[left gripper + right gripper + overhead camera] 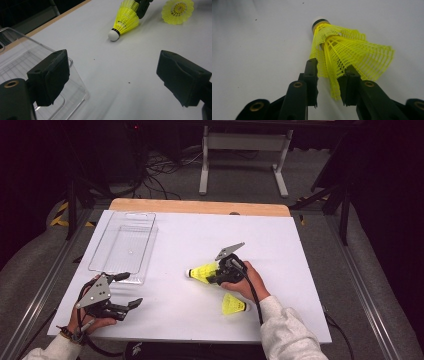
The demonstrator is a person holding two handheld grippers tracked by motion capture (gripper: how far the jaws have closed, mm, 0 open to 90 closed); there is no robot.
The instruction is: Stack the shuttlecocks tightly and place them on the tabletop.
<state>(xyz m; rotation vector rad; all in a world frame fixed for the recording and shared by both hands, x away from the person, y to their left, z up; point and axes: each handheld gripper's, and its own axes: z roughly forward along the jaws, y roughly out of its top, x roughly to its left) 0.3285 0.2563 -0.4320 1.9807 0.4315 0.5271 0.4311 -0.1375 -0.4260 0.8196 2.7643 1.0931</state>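
A yellow shuttlecock [202,271] [126,18] [352,50] lies on its side on the white table top [190,235], white cork toward the left. My right gripper [214,276] [330,66] is at its skirt end, one jaw inside the mesh rim and one outside. A gap shows beside the mesh, so the jaws stand slightly open and do not press. A second yellow shuttlecock [233,304] [178,10] lies near the front edge, just under the right wrist. My left gripper [129,289] [112,57] rests at the front left, open wide with nothing between its jaws.
A clear plastic bin [150,240] [75,82] stands at the back left of the table, its near corner right beside the left gripper. A wooden strip [200,206] edges the table's far side. Dark floor, cables and a stand's legs lie beyond.
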